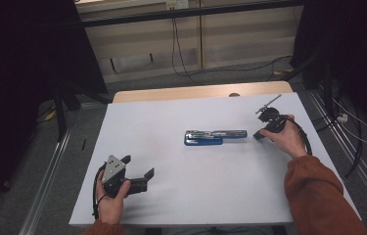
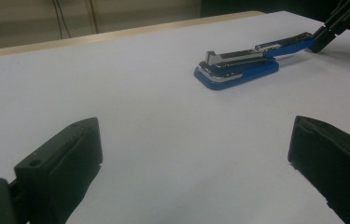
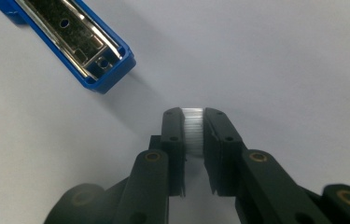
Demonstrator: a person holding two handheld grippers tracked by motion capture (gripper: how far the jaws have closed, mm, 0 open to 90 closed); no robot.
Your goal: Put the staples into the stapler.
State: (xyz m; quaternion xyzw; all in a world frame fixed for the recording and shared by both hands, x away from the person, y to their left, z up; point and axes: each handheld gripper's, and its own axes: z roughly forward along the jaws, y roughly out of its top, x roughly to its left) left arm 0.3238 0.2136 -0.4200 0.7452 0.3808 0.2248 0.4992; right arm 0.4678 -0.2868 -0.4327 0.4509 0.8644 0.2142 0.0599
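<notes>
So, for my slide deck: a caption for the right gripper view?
Right gripper pinching a strip of staples beside the opened blue stapler.

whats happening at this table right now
A person is working with a hand-held gripper in each hand on a white table. A blue stapler lies opened out flat in the middle, its metal staple channel facing up. The right gripper sits just past the stapler's open end, shut on a strip of staples held between its fingers. The left gripper rests open on the near left of the table, well apart from the stapler. It looks like a reload, with the strip not yet in the channel.
</notes>
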